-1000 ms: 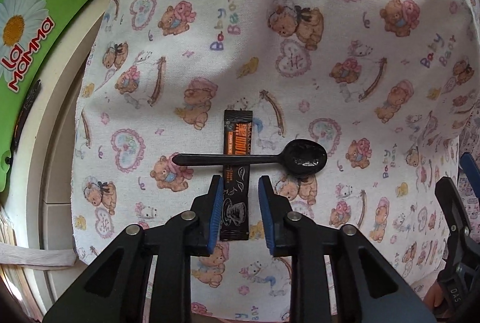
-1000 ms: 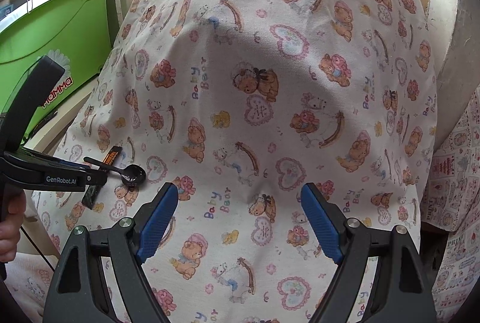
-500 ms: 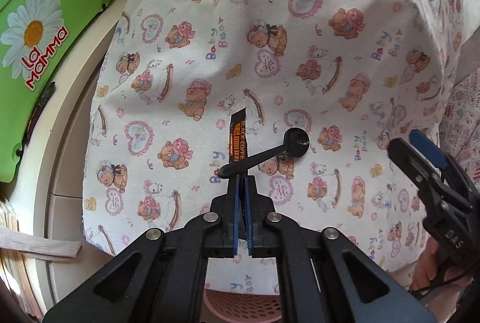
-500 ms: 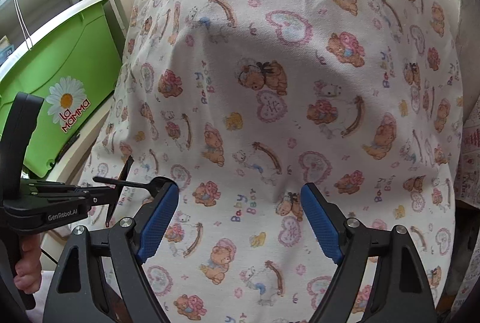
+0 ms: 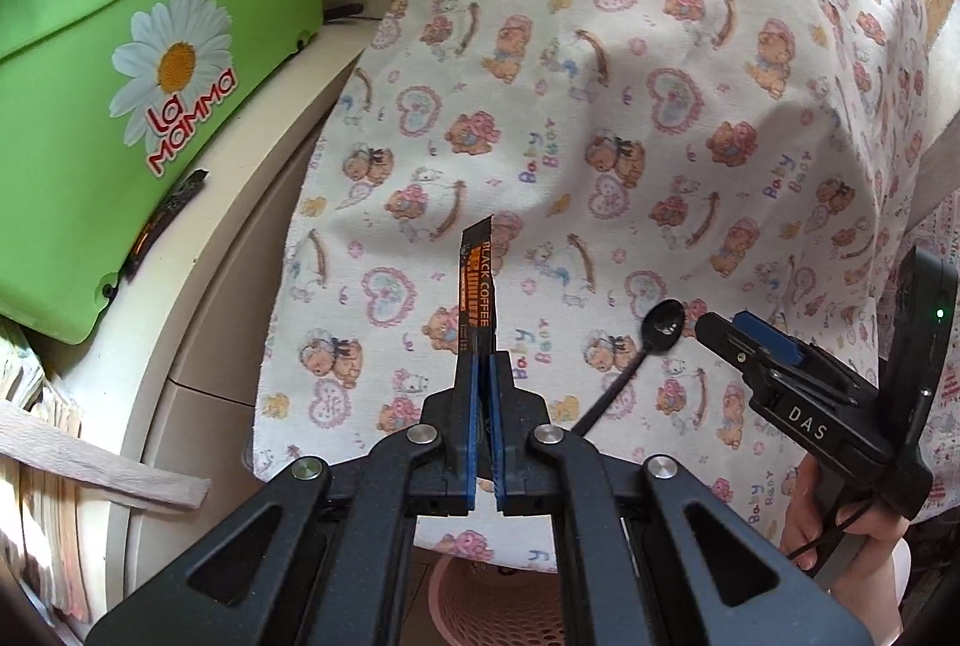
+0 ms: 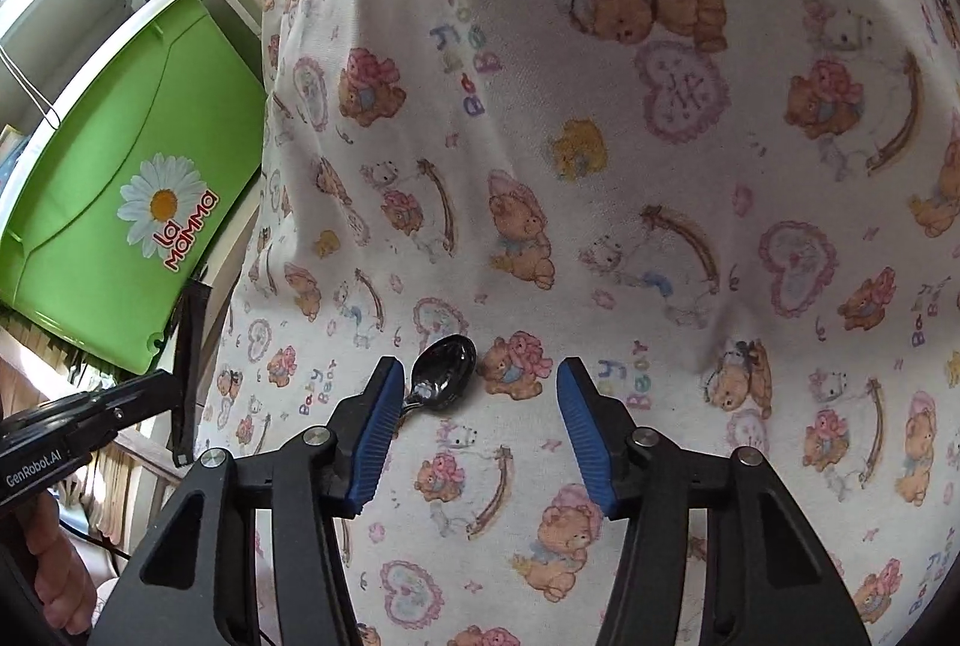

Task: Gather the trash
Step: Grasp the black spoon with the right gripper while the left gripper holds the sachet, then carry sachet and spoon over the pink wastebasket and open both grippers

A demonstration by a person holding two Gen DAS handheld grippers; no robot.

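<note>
Coffee sachet (image 5: pixel 477 295), the black "BLACK COFFEE" stick, is up off the surface, pinched by its lower end in the left gripper (image 5: pixel 483 376) with the fingers pressed tight on it. It stands nearly upright above the teddy-bear cloth (image 5: pixel 660 117). Far left there's a green bin (image 5: pixel 90 63) with a daisy sticker, sitting on a cream ledge (image 5: pixel 198 286). Peeking out under the cloth's near edge, right below the left gripper, is a pink perforated basket (image 5: pixel 480 604).

A bit to the right, the black plastic spoon (image 6: pixel 444 373) lies on the cloth. In the right wrist view its bowl sits just beside the inner face of the left-hand finger (image 6: pixel 375 430), handle running back behind that finger. Can't tell if they actually touch. The right gripper (image 6: pixel 477 436) has its fingers spread, and they've just been closing in, with the spoon bowl in the gap but not clamped. A hand (image 5: pixel 840 520) holds that gripper at the right edge.
</note>
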